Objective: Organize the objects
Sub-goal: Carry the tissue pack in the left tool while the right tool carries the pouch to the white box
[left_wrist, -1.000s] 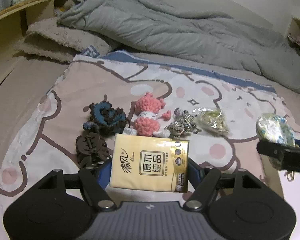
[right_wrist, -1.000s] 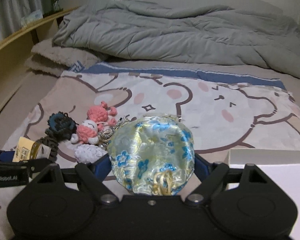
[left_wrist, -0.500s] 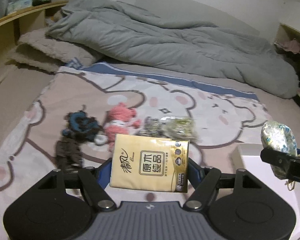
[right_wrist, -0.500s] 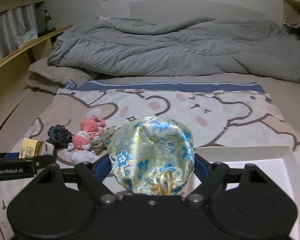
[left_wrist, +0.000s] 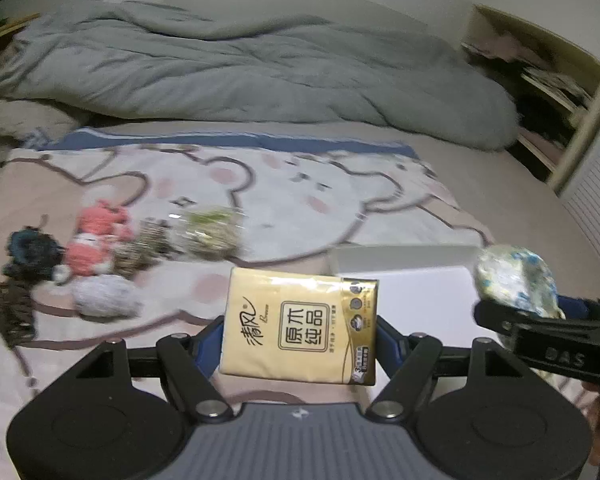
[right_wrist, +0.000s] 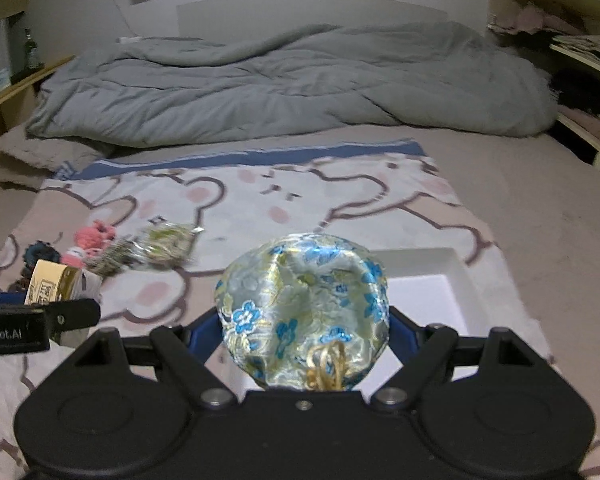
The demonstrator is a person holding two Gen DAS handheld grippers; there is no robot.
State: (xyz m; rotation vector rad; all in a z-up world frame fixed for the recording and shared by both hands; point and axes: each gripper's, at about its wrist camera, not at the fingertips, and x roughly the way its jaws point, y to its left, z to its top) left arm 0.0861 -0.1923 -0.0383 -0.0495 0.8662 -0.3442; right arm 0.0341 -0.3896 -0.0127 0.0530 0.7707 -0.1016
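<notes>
2 grippers carry 1 item each above the bed, both heading for the white box point(right_wrist: 428, 296) that rests on the bear-print blanket point(left_wrist: 284, 184). Furthest left on the blanket lies the unsorted group: a dark clip point(left_wrist: 14, 312), a blue-black yarn piece point(left_wrist: 30, 248), a pink doll point(left_wrist: 94, 240), a pale knit piece point(left_wrist: 104, 296), a striped charm point(left_wrist: 148, 240) and a foil packet point(left_wrist: 210, 232), all close together and well apart from the box. Next, the left gripper point(left_wrist: 300, 340) is clamped on the tissue pack point(left_wrist: 302, 328), its jaws pressing the 2 short sides so the printed face stays toward the camera; this flat, edge-on hold should let the pack drop cleanly into the box. The pack hangs over the box's near-left corner, not yet inside. Further right, the right gripper point(right_wrist: 304, 336) is clamped on the brocade pouch point(right_wrist: 302, 308), squeezing the soft body from both sides with the gold cord point(right_wrist: 326, 366) toward the camera; the pouch is over the box's left part and is raised above it. Judged obstacles: the 2 grippers are near each other at the same box, so the releases probably need sequencing; the box walls require a lowering approach. Beyond, a grey duvet point(right_wrist: 284, 84) and, far right, shelves point(right_wrist: 572, 52) stay clear of the path.
</notes>
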